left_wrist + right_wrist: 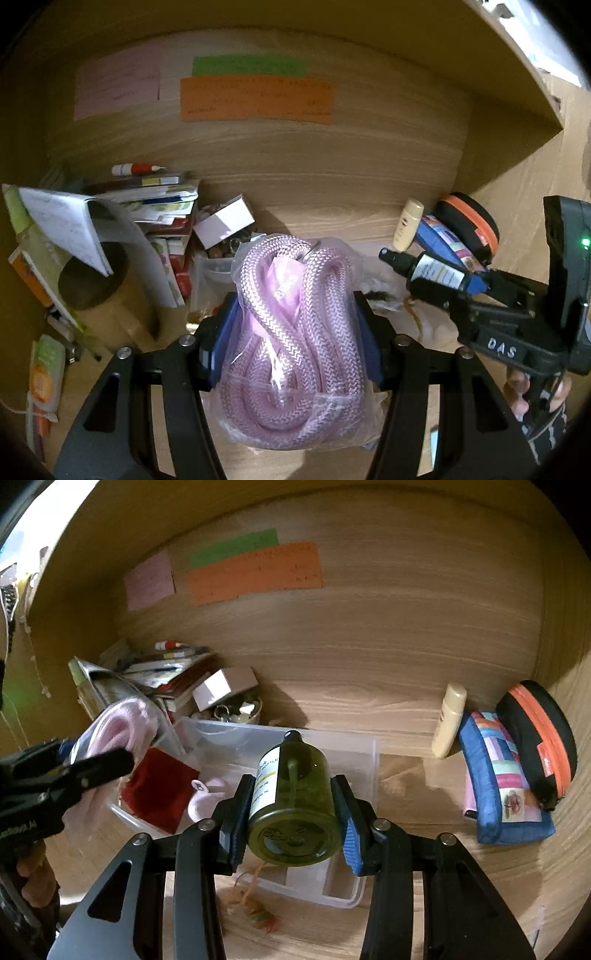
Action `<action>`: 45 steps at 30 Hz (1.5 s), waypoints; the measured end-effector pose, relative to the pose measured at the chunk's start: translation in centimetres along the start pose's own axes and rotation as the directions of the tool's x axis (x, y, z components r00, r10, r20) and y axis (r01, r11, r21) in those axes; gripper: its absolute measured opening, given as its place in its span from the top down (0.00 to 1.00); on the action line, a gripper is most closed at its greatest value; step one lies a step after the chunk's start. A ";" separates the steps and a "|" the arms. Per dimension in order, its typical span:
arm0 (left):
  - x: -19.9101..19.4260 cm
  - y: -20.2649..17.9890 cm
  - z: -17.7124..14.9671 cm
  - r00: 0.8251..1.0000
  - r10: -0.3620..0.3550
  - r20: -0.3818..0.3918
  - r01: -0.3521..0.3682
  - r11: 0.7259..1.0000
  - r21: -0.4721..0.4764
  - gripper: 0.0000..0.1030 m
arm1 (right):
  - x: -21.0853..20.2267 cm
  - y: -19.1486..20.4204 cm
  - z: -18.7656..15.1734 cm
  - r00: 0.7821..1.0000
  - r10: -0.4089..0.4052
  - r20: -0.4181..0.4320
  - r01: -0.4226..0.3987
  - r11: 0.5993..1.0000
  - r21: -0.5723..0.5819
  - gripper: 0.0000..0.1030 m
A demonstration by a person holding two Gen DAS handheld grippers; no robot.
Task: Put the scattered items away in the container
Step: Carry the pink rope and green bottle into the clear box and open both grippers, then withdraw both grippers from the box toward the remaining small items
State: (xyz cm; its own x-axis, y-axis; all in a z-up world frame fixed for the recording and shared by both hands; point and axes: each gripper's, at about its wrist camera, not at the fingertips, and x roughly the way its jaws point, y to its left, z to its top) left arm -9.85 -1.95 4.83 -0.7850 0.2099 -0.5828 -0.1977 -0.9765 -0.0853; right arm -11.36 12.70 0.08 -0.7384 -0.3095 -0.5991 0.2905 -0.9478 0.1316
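Note:
My left gripper [291, 332] is shut on a clear bag of coiled pink rope [295, 332] and holds it above the desk. In the right wrist view the same bag [118, 727] hangs at the left over the clear plastic container [365, 753]. My right gripper [293, 805] is shut on a dark green spray bottle [295, 805], held over the container's near part. In the left wrist view the bottle [428, 269] and right gripper [476, 286] are at the right. The container holds a red cloth [159, 790] and a pink item [207, 797].
A stack of books and papers [129, 221] and a small white box [225, 221] stand at the back left. A cream bottle [448, 720], a patchwork pouch [502, 775] and a black-and-orange case [535, 734] lie at the right. An orange tassel [258, 912] lies in front of the container.

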 end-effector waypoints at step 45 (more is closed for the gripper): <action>0.7 1.4 -0.3 0.993 0.100 0.058 -0.099 0.995 -0.013 0.20 | 1.6 1.9 -1.8 0.990 -0.128 -0.053 0.121 0.984 -0.127 0.17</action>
State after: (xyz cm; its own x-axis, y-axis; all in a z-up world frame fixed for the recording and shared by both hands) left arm -10.52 -3.19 4.04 -0.8334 0.1141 -0.5407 -0.1115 -0.9930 -0.0377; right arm -10.92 10.51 -2.04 -0.7363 -0.1807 -0.6521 0.2741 -0.9607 -0.0433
